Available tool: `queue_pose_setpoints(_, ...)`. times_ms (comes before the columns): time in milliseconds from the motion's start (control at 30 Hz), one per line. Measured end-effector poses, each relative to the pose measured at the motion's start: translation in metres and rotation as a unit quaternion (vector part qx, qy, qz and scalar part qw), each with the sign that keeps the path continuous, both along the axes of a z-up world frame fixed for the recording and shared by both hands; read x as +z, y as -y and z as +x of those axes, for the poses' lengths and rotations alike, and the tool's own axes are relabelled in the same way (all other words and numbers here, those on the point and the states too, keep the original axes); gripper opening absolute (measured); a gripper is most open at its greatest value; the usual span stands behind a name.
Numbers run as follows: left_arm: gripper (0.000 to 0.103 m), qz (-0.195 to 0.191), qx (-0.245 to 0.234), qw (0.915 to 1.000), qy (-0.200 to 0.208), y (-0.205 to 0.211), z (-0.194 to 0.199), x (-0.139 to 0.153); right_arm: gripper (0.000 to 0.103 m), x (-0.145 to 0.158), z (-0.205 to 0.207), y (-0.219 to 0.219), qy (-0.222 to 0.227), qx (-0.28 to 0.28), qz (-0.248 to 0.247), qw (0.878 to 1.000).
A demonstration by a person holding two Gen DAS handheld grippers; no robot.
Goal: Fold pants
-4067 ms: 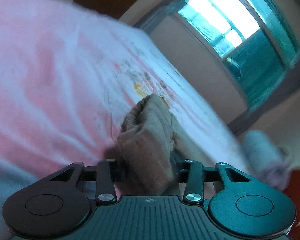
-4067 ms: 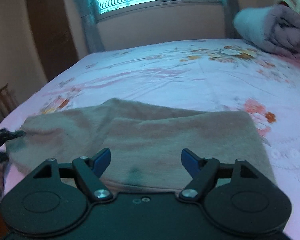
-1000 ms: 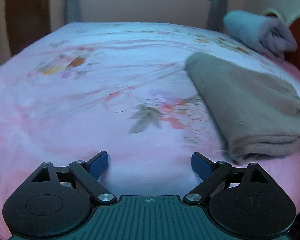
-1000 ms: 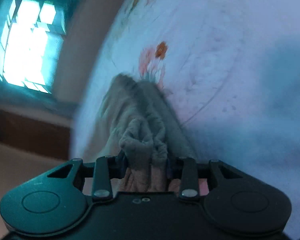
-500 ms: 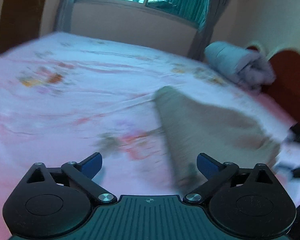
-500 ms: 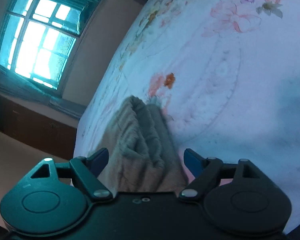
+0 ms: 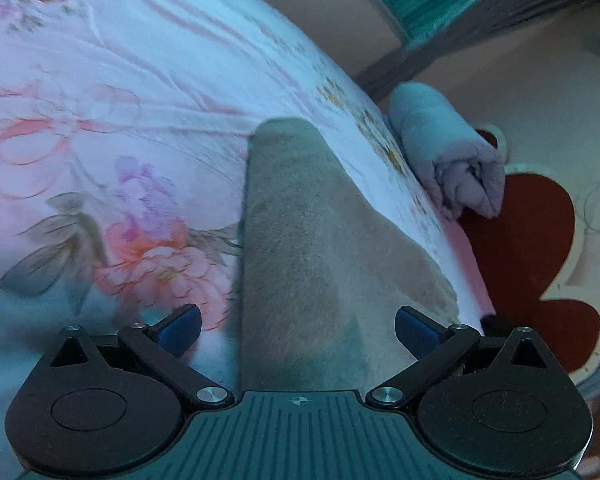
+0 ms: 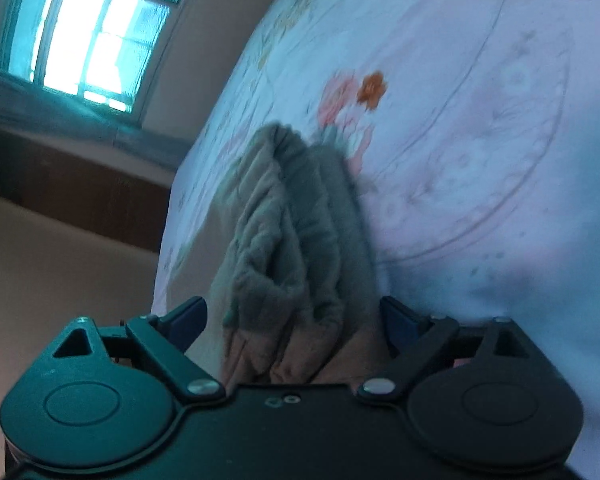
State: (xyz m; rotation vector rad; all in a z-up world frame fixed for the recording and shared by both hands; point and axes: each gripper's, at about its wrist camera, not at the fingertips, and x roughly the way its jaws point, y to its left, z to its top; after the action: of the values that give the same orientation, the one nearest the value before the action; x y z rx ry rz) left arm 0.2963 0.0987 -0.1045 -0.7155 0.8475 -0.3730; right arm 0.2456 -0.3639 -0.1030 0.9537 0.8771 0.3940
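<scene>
The tan pants (image 7: 300, 240) lie folded in a thick stack on the floral bedsheet (image 7: 100, 120), running from the near edge toward the far side of the bed. The left gripper (image 7: 298, 326) hovers over the near end of the stack, its 2 blue-tipped jaws spread wide with the cloth between them but not pinched. The right gripper (image 8: 293, 318) is likewise released, jaws apart on either side of the bunched, layered edge of the pants (image 8: 296, 232). A rolled grey blanket (image 7: 448, 156) sits at the far right beside a red headboard (image 7: 520, 240).
</scene>
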Motion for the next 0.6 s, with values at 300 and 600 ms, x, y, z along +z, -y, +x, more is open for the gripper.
queue_pose_setpoints(300, 0.092, 0.023, -0.082, 0.9961, -0.024, 0.017, 0.031, -0.003, 0.076, -0.008, 0.013, 0.000, -0.021, 0.024, 0.044, 0.999)
queue_pose_setpoints(600, 0.024, -0.026, -0.052, 0.9983, 0.001, 0.013, 0.015, -0.002, 0.041, 0.018, 0.010, -0.013, -0.015, 0.063, -0.020, 0.998)
